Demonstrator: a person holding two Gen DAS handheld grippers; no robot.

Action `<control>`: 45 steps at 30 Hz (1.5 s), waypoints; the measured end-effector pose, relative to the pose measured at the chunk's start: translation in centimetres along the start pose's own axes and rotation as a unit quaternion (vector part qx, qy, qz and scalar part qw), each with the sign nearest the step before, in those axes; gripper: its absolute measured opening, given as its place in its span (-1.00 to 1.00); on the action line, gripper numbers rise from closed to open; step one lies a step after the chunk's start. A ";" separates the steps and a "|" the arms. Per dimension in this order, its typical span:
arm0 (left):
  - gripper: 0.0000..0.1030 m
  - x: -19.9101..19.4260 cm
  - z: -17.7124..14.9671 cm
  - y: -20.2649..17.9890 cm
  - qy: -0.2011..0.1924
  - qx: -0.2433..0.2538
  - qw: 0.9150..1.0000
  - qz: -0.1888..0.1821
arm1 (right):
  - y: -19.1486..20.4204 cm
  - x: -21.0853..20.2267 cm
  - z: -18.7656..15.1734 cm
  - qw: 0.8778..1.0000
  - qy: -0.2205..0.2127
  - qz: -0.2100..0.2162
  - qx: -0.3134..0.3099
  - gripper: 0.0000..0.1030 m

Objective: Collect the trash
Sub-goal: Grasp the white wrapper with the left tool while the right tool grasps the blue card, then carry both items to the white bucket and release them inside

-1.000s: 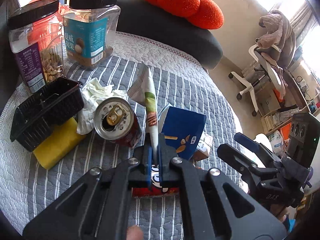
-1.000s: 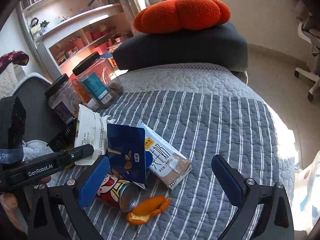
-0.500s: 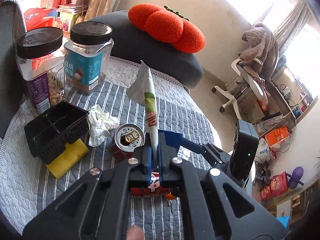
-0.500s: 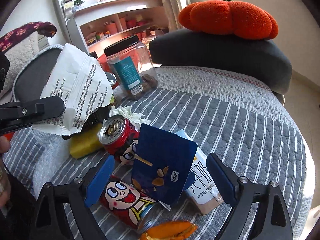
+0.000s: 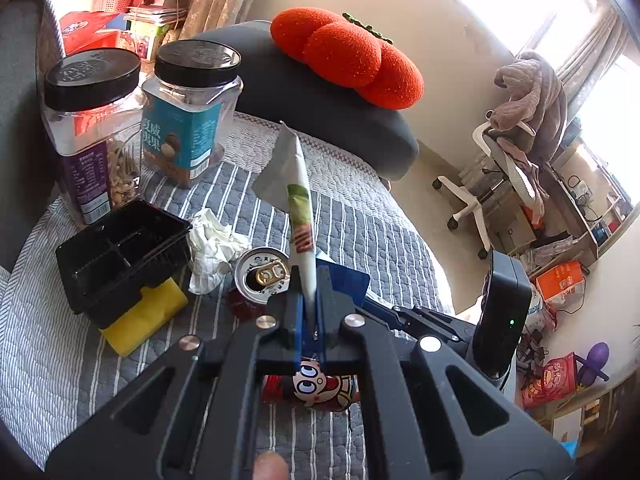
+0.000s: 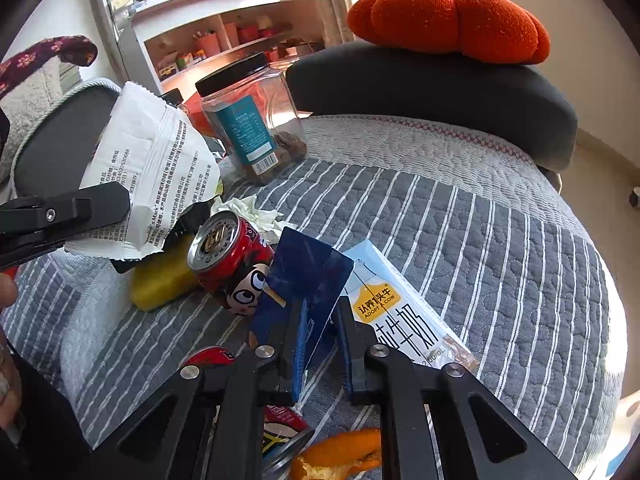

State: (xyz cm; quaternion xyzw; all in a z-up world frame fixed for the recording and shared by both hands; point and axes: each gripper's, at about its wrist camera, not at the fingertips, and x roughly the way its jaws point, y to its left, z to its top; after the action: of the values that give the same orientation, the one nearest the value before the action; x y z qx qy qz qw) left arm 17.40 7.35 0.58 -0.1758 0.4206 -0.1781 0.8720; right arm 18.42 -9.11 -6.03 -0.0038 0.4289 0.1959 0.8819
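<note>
Right wrist only, orange peel [image 6: 340, 454], milk carton [image 6: 404, 320]

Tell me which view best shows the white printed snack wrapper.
The right wrist view: the white printed snack wrapper faces it broadside, text visible, in the left gripper. The left wrist view sees it edge-on.

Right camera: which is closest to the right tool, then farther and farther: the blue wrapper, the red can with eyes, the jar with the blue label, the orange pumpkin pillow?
1. Blue wrapper, between the right tool fingers.
2. Red can, just left.
3. Jar, back left.
4. Pumpkin pillow, far back, on the dark cushion.
</note>
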 end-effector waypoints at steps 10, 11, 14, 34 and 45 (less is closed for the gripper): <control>-0.88 -1.0 -0.1 -1.1 -0.014 0.010 1.000 -0.003 | 0.0 -3.4 0.3 0.999 -0.030 -0.018 0.007 -0.80; -0.88 -1.1 -0.1 -1.3 -0.015 0.011 1.000 -0.003 | -0.1 -3.8 0.3 0.999 -0.034 -0.020 0.009 -0.80; -0.88 -1.4 -0.2 -1.7 -0.016 0.014 1.000 -0.003 | -0.2 -5.2 0.2 0.998 -0.045 -0.029 0.013 -0.80; -0.88 -0.7 -2.3 -8.0 -0.011 0.066 0.998 -0.018 | -7.9 -18.6 -2.9 0.974 -0.152 -0.151 0.074 -0.80; -0.88 1.6 -4.5 -13.2 0.015 0.105 0.994 -0.035 | -18.2 -24.6 -7.4 0.921 -0.168 -0.292 0.194 -0.78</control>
State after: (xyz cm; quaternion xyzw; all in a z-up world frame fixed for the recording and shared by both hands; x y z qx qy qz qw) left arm 12.59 -5.59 2.90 -0.0949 0.4064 -0.2543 0.8724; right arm 5.51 -35.63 4.98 0.0757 0.2840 -0.1594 0.9425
